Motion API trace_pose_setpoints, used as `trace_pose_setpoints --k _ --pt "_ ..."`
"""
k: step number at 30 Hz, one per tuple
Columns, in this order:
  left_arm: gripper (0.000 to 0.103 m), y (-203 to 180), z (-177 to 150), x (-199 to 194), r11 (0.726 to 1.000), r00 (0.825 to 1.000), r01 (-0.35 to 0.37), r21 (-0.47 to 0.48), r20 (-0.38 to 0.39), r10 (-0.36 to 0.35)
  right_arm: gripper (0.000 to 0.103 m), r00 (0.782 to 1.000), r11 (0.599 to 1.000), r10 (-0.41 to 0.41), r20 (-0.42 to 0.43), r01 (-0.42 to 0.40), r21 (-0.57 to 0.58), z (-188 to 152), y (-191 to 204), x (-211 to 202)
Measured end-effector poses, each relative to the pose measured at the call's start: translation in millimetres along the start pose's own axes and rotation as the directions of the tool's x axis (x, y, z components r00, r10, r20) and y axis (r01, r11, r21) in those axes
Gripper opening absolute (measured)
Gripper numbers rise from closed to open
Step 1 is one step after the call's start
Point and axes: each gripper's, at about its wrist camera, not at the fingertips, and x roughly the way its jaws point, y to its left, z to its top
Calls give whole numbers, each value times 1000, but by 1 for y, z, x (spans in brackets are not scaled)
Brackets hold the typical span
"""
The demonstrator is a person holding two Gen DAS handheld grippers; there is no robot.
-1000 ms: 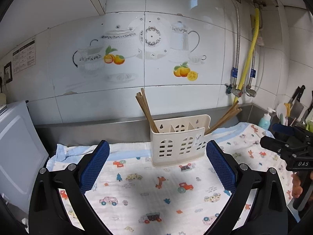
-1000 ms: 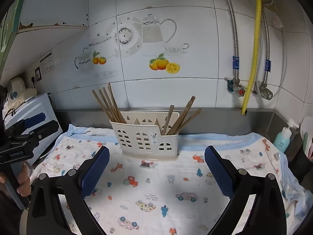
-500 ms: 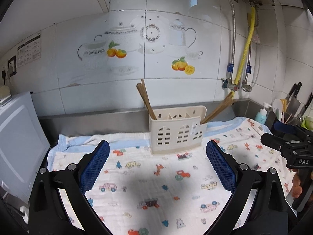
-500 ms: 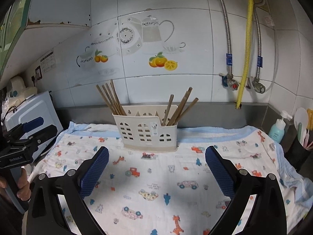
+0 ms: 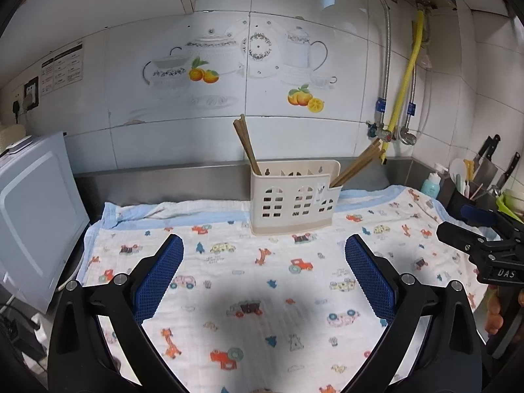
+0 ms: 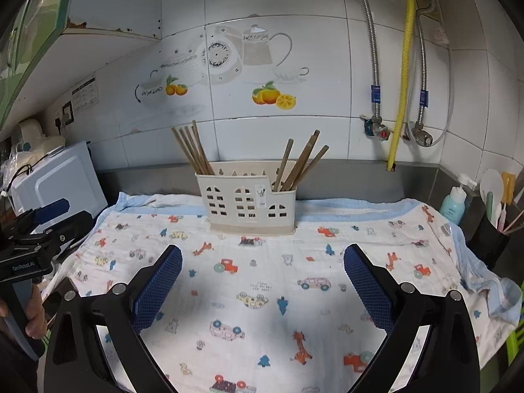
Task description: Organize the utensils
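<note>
A cream plastic utensil holder (image 5: 294, 196) (image 6: 247, 203) stands upright at the back of a printed cloth, near the wall. Brown wooden chopsticks lean out of its left compartment (image 5: 246, 145) (image 6: 193, 152) and its right compartment (image 5: 358, 163) (image 6: 299, 163). My left gripper (image 5: 264, 273) hangs open above the cloth, well in front of the holder, with nothing between its blue pads. My right gripper (image 6: 262, 275) is likewise open and holds nothing. Each gripper shows at the edge of the other's view: the right one (image 5: 481, 239), the left one (image 6: 42, 229).
A white cloth (image 5: 262, 294) (image 6: 278, 294) with cartoon vehicles covers the counter. A white appliance (image 5: 29, 209) (image 6: 55, 180) stands at the left. At the right are a blue soap bottle (image 6: 453, 201), a black utensil pot (image 6: 491, 239), knives (image 5: 488, 160), and wall pipes with a yellow hose (image 6: 404, 65).
Both grippers have drawn back and up from the holder, which now looks smaller and farther. Both stayed open. The holder and chopsticks have not moved.
</note>
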Motion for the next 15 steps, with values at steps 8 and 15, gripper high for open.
trace_pose_setpoints --k 8,15 --pt "98 1 -19 -11 1000 1000 -7 -7 -21 7 96 1000 1000 7 -19 -7 -1 -15 5 -9" --pt "98 3 -39 -15 1000 998 -20 -20 -52 19 96 999 1000 12 -39 -12 13 -32 3 -15"
